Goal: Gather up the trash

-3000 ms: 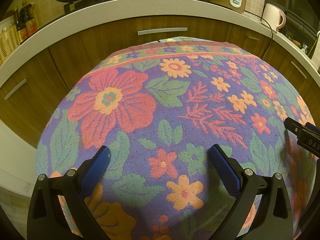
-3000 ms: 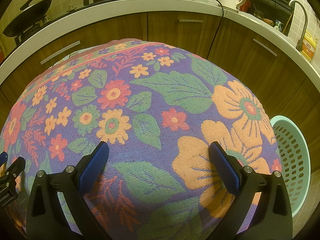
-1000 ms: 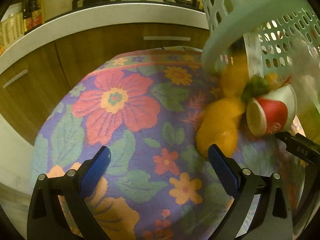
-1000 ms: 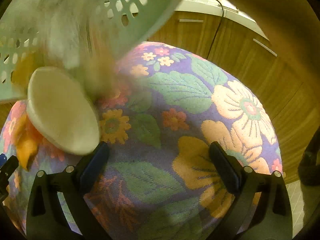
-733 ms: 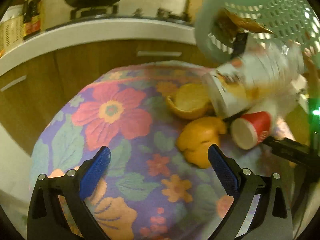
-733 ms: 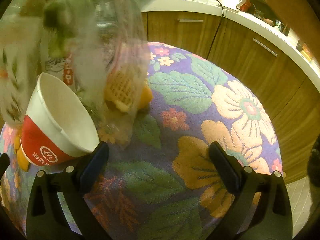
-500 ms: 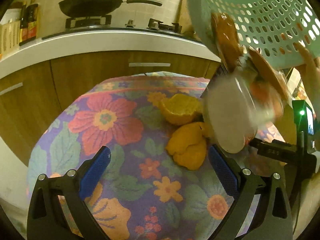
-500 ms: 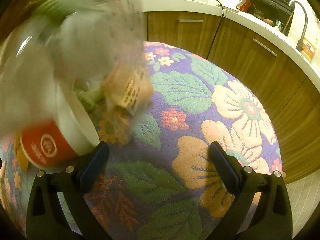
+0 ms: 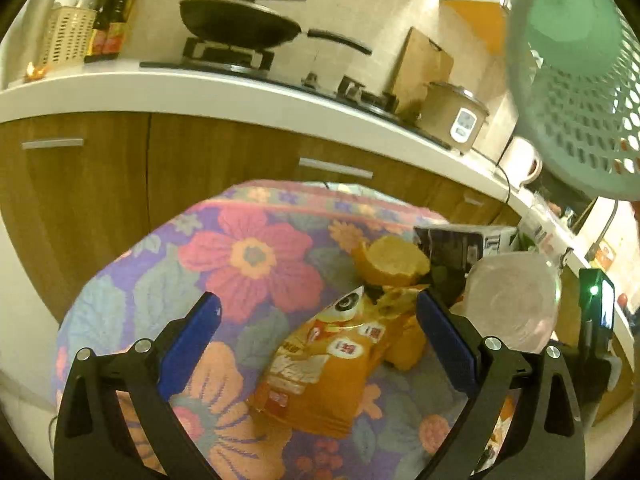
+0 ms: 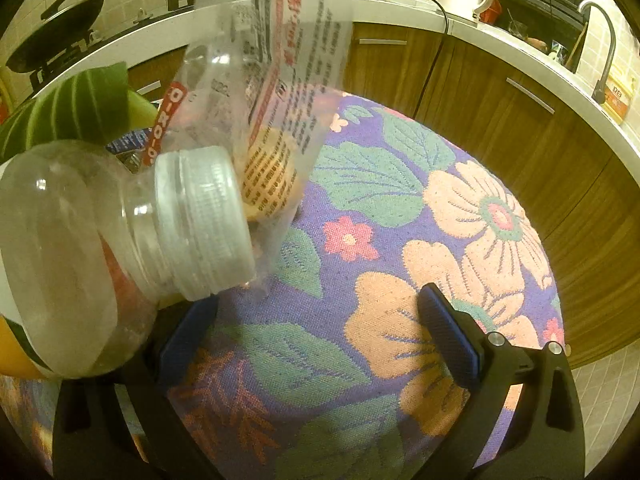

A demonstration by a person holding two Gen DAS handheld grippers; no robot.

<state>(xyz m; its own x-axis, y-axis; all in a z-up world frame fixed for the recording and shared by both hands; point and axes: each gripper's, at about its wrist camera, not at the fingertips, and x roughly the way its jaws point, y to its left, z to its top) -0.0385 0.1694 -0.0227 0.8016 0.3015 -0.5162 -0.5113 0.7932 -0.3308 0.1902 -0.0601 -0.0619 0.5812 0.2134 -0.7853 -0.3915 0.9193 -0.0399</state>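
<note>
Both the left gripper (image 9: 318, 336) and the right gripper (image 10: 316, 336) are wide apart, holding nothing. The orange foil snack bag (image 9: 324, 364) lies mid-surface on the floral-cloth surface (image 9: 248, 256), beside the clear plastic bottle (image 10: 120, 248). Bag: light, crinkly, probably slippery; pinch its edge. Bottle: light, crushable; grip the neck.

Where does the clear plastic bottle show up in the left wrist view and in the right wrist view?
Left wrist view: the clear plastic bottle lies at right of centre, bottom end toward the camera, beside the orange snack bag.
Right wrist view: it fills the left side, very close, its white cap pointing right.
Shared landmark: the black wok on the stove, upper left in both views.
</note>
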